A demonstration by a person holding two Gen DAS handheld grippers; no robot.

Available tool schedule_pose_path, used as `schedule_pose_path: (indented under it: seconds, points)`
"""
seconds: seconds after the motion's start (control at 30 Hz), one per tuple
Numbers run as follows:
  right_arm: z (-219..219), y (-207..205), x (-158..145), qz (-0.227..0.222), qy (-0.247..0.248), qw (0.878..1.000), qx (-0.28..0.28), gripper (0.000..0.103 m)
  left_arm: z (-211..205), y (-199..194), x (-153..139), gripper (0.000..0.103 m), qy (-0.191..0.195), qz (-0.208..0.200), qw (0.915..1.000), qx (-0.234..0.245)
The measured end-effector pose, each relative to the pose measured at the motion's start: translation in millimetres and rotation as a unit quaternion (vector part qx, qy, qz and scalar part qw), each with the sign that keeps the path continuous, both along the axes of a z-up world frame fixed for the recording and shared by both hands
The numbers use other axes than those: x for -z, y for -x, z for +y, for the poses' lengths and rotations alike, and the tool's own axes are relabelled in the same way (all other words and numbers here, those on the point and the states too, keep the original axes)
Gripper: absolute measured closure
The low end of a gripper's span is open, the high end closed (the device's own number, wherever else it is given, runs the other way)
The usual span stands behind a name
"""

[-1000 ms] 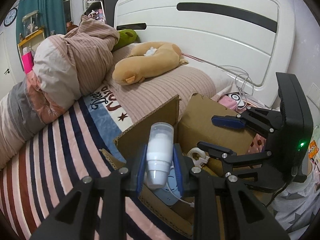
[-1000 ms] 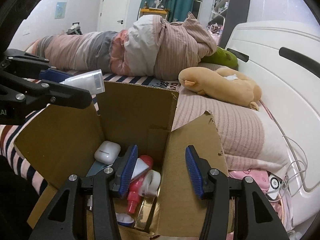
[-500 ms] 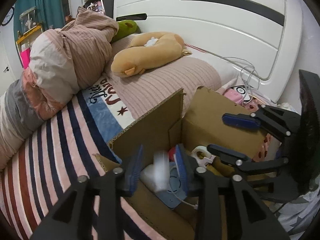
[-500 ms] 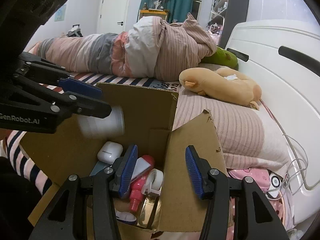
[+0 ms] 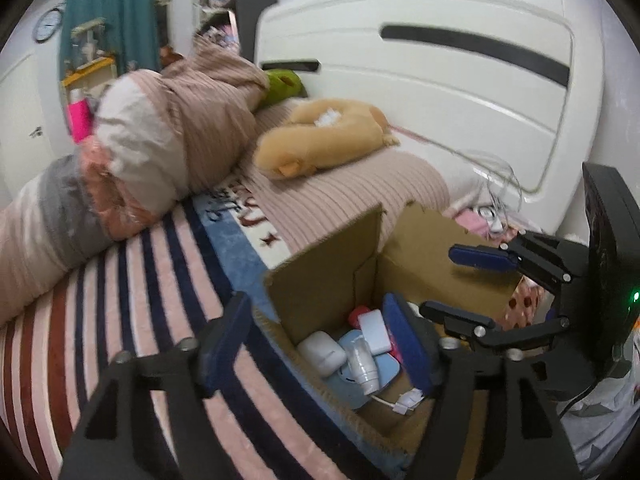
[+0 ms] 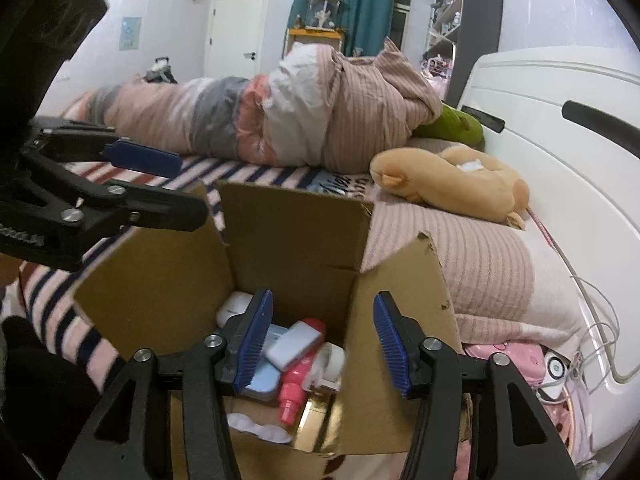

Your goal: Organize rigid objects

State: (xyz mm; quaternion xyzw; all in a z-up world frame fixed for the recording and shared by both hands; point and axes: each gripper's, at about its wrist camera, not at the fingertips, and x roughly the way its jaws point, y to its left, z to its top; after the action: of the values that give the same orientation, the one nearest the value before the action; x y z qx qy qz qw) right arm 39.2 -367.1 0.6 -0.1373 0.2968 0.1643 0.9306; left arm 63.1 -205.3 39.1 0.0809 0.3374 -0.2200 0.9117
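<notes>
On the striped bed (image 5: 132, 312) an open cardboard box (image 5: 324, 280) holds a small white bottle (image 5: 362, 364) lying beside a white earbud case (image 5: 322, 352) and a pink spray bottle (image 6: 298, 380). The left gripper (image 5: 320, 344) hangs over the box, its jaws opening wide with nothing between them. The right gripper (image 6: 324, 340) hangs over the same box, its 2 jaws opening too and empty.
</notes>
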Motion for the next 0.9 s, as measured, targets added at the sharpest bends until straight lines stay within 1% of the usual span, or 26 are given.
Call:
schedule_pose_path:
  seconds: [0.03, 0.07, 0.1, 0.13, 0.17, 0.23, 0.27, 0.3, 0.33, 0.37, 0.4, 0.43, 0.53, 0.73, 0.9]
  points:
    - [0.5, 1.9, -3.1, -0.002, -0.008, 1.0, -0.006, 0.047, 4.7, 5.5, -3.7, 0.026, 0.003, -0.009, 0.9999, -0.011]
    - [1.0, 4.0, -6.7, -0.005, -0.017, 1.0, -0.014, 0.045, 10.1, 12.9, -7.8, 0.02, 0.004, -0.019, 0.9995, -0.026]
    - [1.5, 7.9, -11.7, -0.009, -0.03, 0.999, -0.024, 0.042, 14.7, 20.3, -11.2, 0.017, 0.004, -0.03, 0.9989, -0.035]
    - [2.2, 9.4, -14.7, -0.011, -0.038, 0.999, -0.03, 0.037, 19.0, 26.7, -13.8, 0.017, 0.006, -0.039, 0.9983, -0.043]
    - [2.5, 12.0, -19.1, -0.016, -0.048, 0.998, -0.038, 0.035, 23.8, 30.9, -15.6, 0.015, 0.009, -0.042, 0.9978, -0.052]
    - [4.8, 18.2, -27.1, -0.027, -0.068, 0.996, -0.055, 0.025, 34.8, 40.0, -18.7, 0.01, 0.02, -0.046, 0.9958, -0.076]
    - [6.0, 21.2, -30.2, -0.033, -0.076, 0.995, -0.062, 0.022, 41.5, 46.2, -19.7, 0.006, 0.026, -0.052, 0.9942, -0.09]
    - [7.1, 24.9, -33.8, -0.044, -0.084, 0.993, -0.068, 0.015, 46.3, 51.3, -20.3, 0.004, 0.029, -0.059, 0.9927, -0.101]
    - [8.9, 27.8, -37.0, -0.056, -0.089, 0.992, -0.072, 0.009, 50.1, 53.9, -20.0, 0.004, 0.03, -0.065, 0.9916, -0.108]
    - [9.7, 31.4, -39.5, -0.067, -0.094, 0.99, -0.076, 0.007, 56.3, 58.8, -19.5, 0.004, 0.031, -0.071, 0.9893, -0.124]
    - [10.1, 35.9, -42.0, -0.078, -0.103, 0.988, -0.083, 0.006, 60.7, 61.4, -18.9, 0.004, 0.033, -0.073, 0.9875, -0.135]
    - [11.6, 36.9, -43.6, -0.08, -0.108, 0.987, -0.086, 0.005, 67.1, 65.1, -17.5, 0.004, 0.038, -0.074, 0.9853, -0.149]
    - [12.2, 41.1, -45.8, -0.083, -0.131, 0.983, -0.094, 0.005, 80.0, 72.1, -11.6, 0.004, 0.051, -0.076, 0.9814, -0.168]
    - [14.0, 41.0, -40.1, -0.069, -0.16, 0.98, -0.097, 0.005, 93.8, 78.4, -5.2, 0.004, 0.054, -0.077, 0.9772, -0.19]
    - [14.6, 42.1, -39.4, -0.068, -0.16, 0.98, -0.097, 0.005, 98.6, 80.2, -5.2, 0.004, 0.054, -0.081, 0.9752, -0.199]
